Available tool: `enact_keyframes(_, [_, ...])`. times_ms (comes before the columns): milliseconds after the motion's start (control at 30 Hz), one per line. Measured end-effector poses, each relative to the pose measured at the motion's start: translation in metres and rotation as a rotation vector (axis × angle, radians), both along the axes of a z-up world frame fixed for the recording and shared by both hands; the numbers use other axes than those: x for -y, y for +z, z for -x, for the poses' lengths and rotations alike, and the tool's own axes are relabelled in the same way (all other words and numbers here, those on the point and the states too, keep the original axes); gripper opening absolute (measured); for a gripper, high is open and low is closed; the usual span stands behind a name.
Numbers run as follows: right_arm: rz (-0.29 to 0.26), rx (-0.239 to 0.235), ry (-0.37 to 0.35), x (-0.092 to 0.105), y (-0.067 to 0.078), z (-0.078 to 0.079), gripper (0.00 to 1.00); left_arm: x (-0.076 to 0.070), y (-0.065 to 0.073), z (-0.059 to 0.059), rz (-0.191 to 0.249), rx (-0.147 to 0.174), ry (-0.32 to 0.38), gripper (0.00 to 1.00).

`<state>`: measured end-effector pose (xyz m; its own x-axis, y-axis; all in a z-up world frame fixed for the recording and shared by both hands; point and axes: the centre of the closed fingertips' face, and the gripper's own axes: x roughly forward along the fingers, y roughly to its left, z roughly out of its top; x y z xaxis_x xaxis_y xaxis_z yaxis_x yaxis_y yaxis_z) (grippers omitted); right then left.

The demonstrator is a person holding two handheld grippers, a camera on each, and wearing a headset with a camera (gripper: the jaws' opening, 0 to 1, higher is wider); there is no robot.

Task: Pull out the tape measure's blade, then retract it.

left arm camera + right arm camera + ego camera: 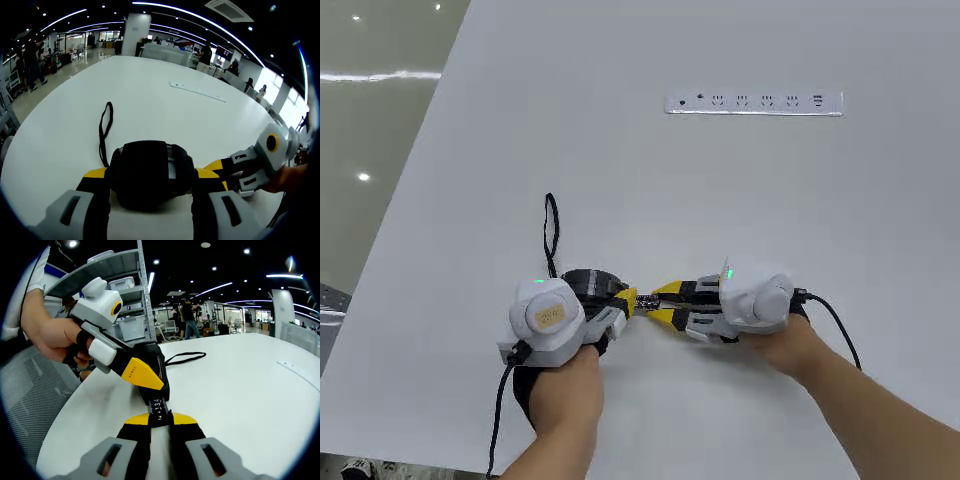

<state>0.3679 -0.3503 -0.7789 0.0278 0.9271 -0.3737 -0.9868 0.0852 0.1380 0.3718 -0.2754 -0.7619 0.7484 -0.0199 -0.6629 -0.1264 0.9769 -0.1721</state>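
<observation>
Left gripper (pixel 623 303) clamped on black tape measure case (pixel 150 175) — right gripper (pixel 160 420) pinched on the short exposed blade (pixel 156 405); white workbench (pixel 720 200) beneath

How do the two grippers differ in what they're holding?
The left gripper clamps the black tape measure case, its jaws spread wide; the right gripper pinches the short pulled-out blade, its jaws nearly together. Both have yellow tips and meet over the white table.
</observation>
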Motion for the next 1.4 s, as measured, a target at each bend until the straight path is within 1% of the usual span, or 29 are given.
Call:
enact_keyframes(167, [0.001,-0.002,0.008,-0.004,0.000,0.000,0.13,0.000,0.000,0.000,0.002,0.001,0.000,0.63])
enact_keyframes(567, [0.003,0.019,0.029,-0.016,0.000,0.001,0.12,-0.001,0.000,0.000,0.007,0.004,-0.001,0.63])
enact_keyframes(1000, [0.005,0.022,0.048,-0.024,0.000,0.000,0.12,-0.001,0.000,0.000,0.018,0.006,0.005,0.63])
enact_keyframes(1033, [0.009,0.027,0.056,-0.024,0.000,0.001,0.12,-0.001,0.000,0.000,0.016,0.005,0.003,0.63])
enact_keyframes(1067, [0.007,0.022,0.054,-0.024,0.000,0.001,0.12,-0.001,0.000,0.000,0.016,0.006,0.004,0.63])
enact_keyframes(1267, [0.007,0.026,0.052,-0.024,0.000,0.001,0.12,-0.001,0.001,0.000,0.014,0.007,0.003,0.63])
enact_keyframes(1400, [0.007,0.034,0.056,-0.024,0.000,0.001,0.13,-0.001,0.000,0.000,0.014,0.008,0.002,0.63])
